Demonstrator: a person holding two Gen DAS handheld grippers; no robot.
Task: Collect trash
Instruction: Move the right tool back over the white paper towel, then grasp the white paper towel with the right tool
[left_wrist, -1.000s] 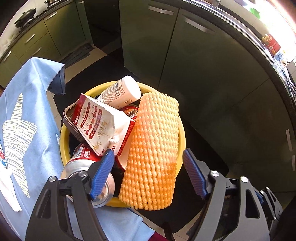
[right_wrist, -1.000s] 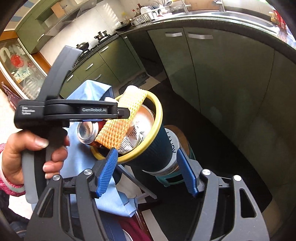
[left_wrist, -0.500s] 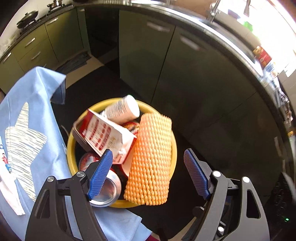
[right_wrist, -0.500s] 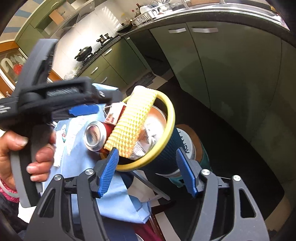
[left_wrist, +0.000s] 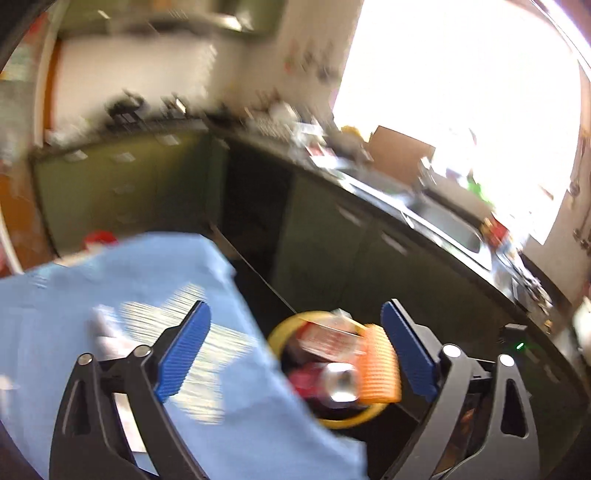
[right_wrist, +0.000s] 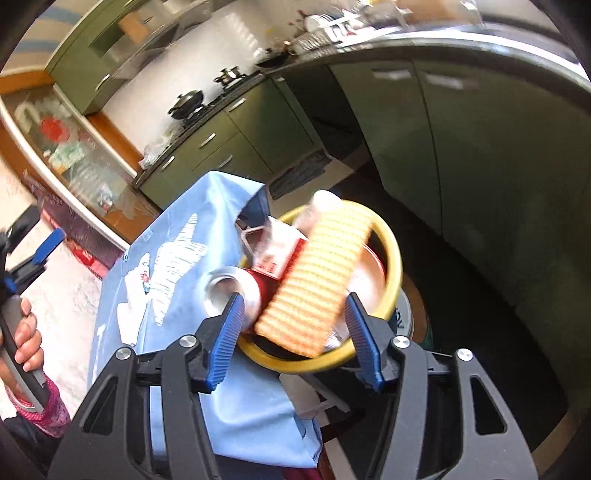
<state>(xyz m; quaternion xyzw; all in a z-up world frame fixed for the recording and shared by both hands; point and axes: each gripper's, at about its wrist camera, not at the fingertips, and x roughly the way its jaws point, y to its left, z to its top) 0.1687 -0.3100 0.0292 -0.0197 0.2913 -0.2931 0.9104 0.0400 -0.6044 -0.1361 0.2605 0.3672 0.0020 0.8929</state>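
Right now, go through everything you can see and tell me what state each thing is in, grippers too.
Left gripper: open, empty; jaws just opened further.
Right gripper: open around the bin's rim, not pressing; jaws just closed somewhat.
Yellow-rimmed bin: overfull.
Foam net sleeve: lying across the top, overhanging the rim.
Red can: on its side, poking out.
Blue cloth: draped beside the bin.
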